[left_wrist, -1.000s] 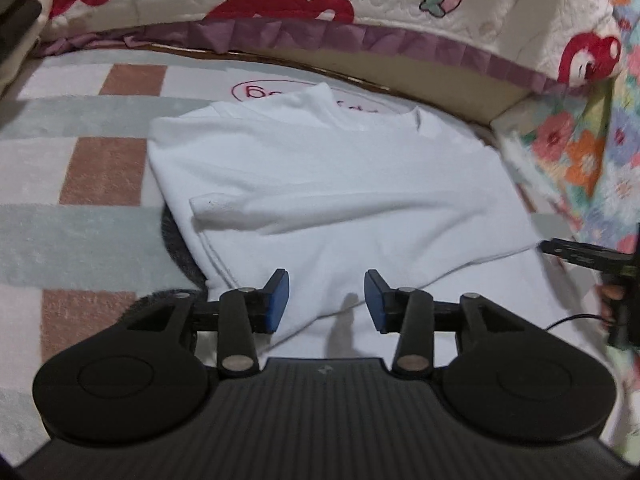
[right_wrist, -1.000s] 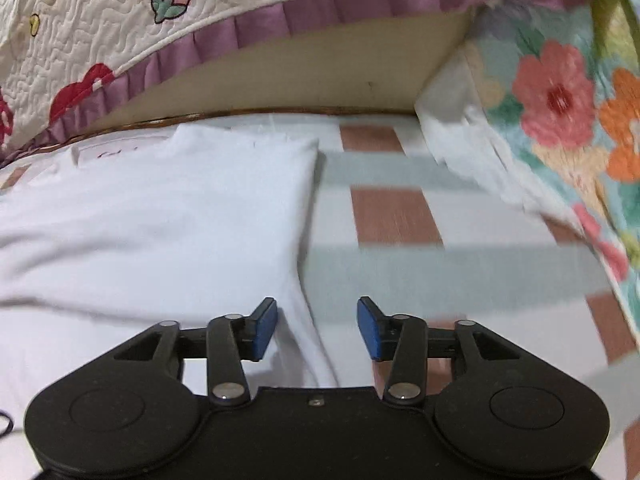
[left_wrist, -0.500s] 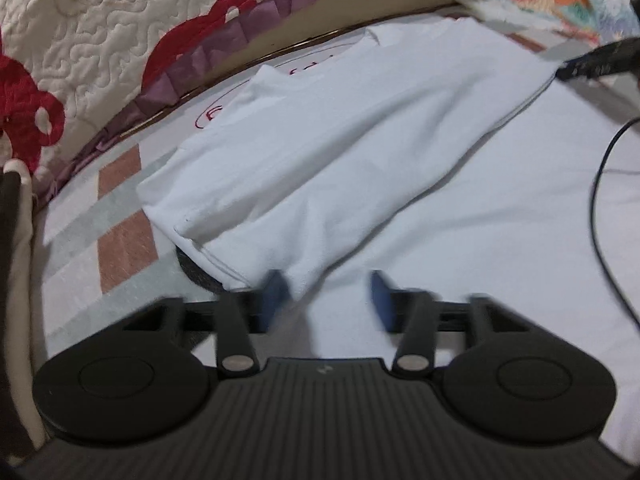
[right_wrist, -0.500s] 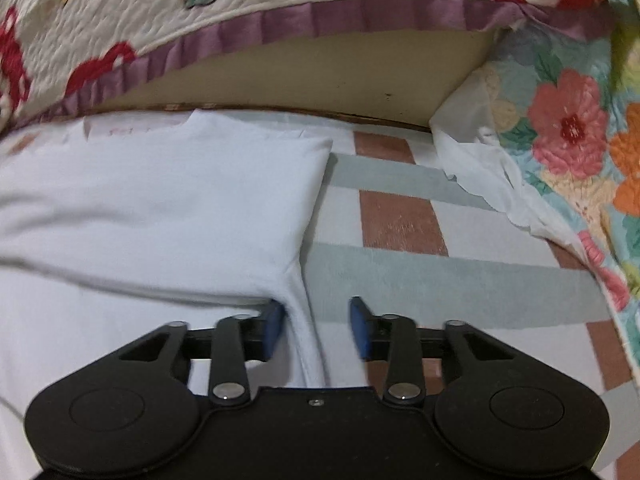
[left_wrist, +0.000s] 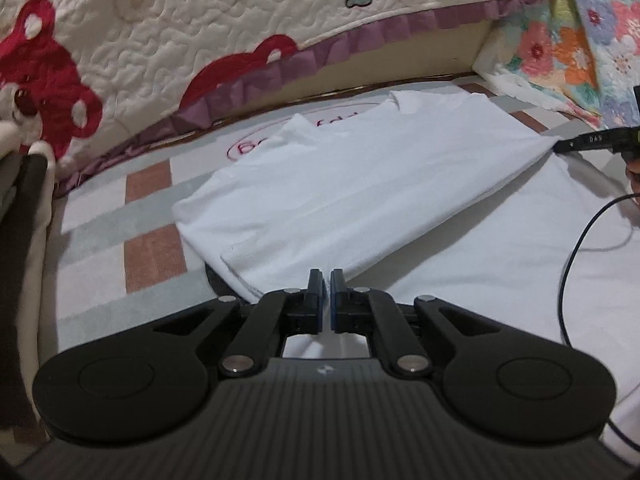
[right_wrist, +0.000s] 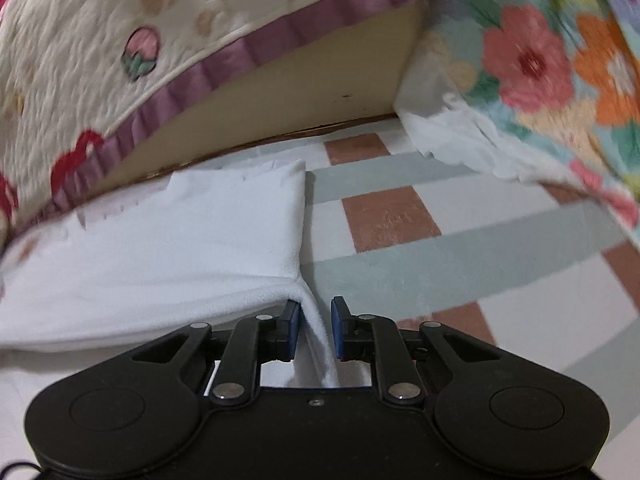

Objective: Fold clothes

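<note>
A white t-shirt [left_wrist: 360, 184] lies on a checked rug, its upper part folded over the lower part. My left gripper [left_wrist: 326, 286] is shut on the shirt's left side edge, cloth pinched between the blue pads. In the right wrist view the same shirt [right_wrist: 168, 240] fills the left half. My right gripper [right_wrist: 314, 314] has its jaws narrowed around the shirt's right side edge, with a ridge of cloth standing between the pads and a small gap left. The right gripper's tip [left_wrist: 588, 142] shows at the shirt's right edge in the left wrist view.
A quilted bedspread with red bears and a purple frill [left_wrist: 240, 52] hangs along the back. A floral quilt [right_wrist: 540, 64] hangs at the right. The rug [right_wrist: 400, 216] has brown, grey and white squares. A black cable [left_wrist: 576, 248] lies over the cloth at right.
Both grippers have moved down and in to the shirt's side edges. The left one has shut on the cloth. The right one has narrowed around it.
</note>
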Tool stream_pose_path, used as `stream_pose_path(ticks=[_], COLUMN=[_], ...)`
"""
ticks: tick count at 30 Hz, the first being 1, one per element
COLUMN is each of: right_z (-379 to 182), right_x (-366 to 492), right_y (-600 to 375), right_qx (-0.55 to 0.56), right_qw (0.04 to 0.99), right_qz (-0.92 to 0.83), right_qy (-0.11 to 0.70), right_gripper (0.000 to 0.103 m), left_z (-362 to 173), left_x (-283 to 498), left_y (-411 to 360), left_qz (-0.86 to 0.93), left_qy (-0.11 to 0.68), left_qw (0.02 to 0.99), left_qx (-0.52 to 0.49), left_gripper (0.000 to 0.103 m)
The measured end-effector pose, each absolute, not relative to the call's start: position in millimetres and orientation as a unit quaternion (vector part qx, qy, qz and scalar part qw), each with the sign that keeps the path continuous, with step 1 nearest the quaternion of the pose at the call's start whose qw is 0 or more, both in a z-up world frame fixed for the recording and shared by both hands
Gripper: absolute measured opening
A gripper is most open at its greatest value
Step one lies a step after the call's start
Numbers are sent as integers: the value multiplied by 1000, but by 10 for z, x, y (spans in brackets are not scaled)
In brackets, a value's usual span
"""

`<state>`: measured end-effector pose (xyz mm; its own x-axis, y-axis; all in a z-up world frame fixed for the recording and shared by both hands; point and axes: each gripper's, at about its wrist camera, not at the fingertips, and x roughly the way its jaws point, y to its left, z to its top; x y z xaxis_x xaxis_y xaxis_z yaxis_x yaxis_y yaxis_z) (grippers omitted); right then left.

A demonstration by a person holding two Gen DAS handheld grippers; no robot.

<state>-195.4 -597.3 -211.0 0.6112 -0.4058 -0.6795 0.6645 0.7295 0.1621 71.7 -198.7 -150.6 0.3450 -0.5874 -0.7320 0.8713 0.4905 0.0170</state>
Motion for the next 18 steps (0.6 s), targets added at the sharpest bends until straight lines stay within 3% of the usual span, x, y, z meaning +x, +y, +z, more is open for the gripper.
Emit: stream_pose_path(ticks=[8,13,16,18], right_z=[-2117,-2153,-2150,-2151], right_x=[-1978,-2014,-2021,-2070], right_y=[-6023,-6052,-6062,-6081], right_qx=[223,227,228,236], right_qw=[865,860,858,858], right_qz=[-308,-313,-314,-309], right_qy=[327,334,335,336], right_gripper=[18,18,20,29], left_z=[-1617,-1814,-1773,-1691], left_x=[603,544,622,700], left_y=[-2015,-2033,-1970,-1898], left_qz=[-467,-456,-464,-475], left_qy=[354,374,384,390], left_qw=[771,750,752,756], left_qx=[251,299,269,225], left_gripper=[2,9,23,41])
